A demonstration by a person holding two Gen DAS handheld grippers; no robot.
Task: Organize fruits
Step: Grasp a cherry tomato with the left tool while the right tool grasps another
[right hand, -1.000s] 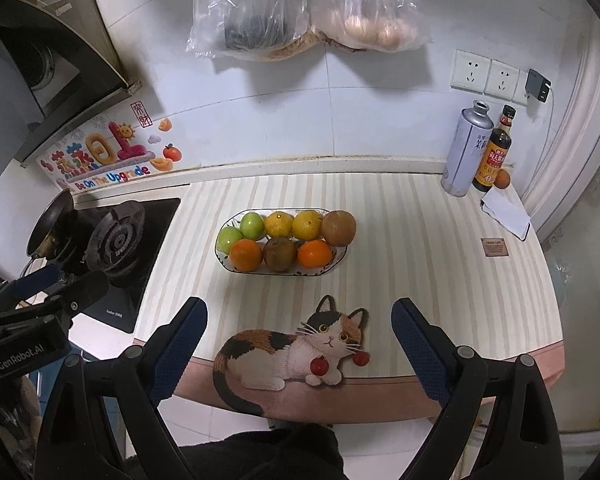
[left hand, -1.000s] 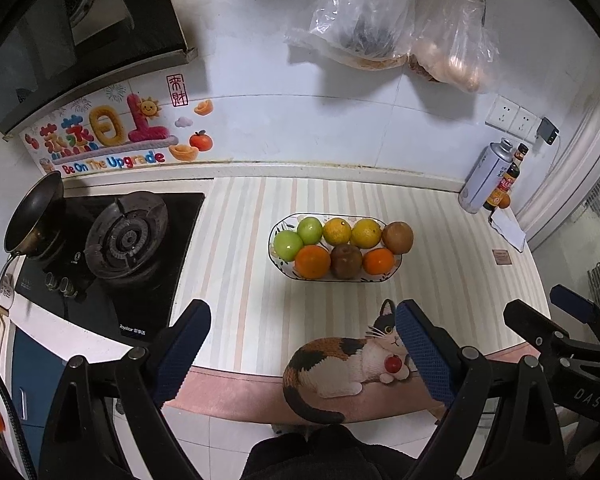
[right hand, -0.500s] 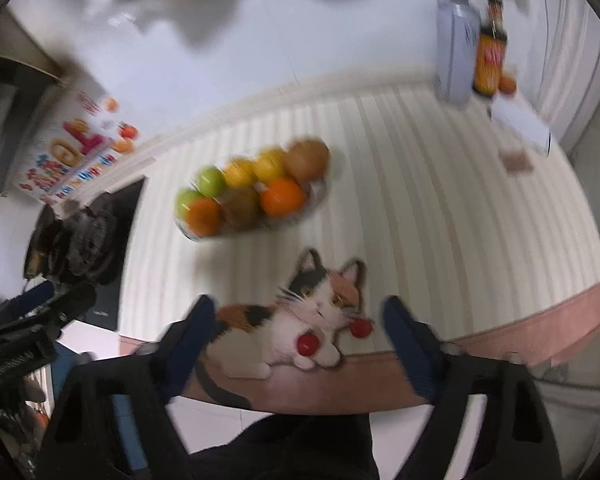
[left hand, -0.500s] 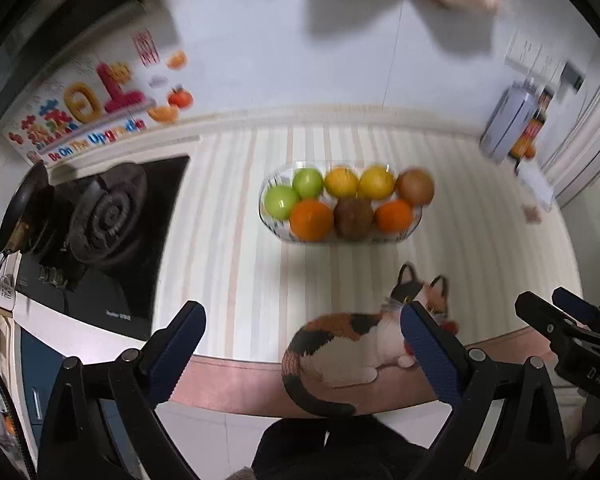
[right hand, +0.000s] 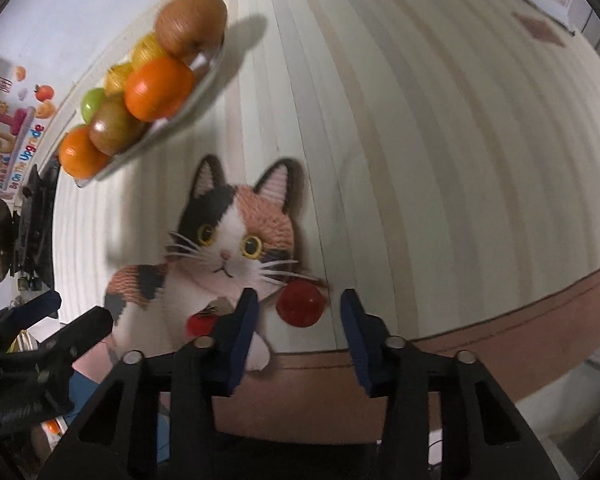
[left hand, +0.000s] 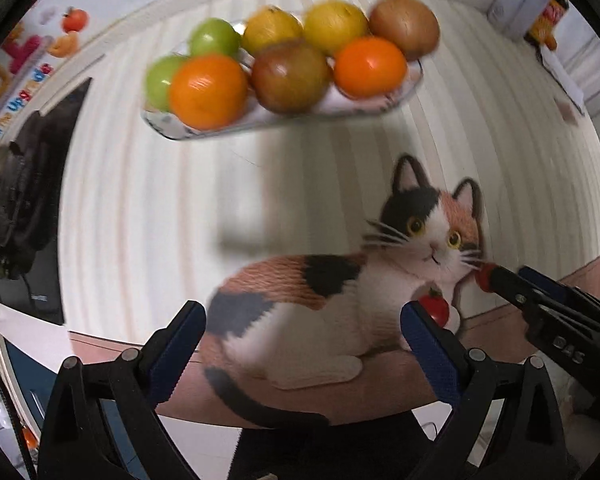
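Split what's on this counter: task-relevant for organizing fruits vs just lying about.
Task-relevant: fruit dish; oranges; green apples; yellow fruits; brown fruits; small red fruit; right gripper.

Lying about: cat mat; stove; bottle; wall sticker.

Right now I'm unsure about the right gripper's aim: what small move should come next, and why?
Probably ease the right gripper forward and close: its jaws stand open, bracketing the red ball at the cat mat, not yet touching it.
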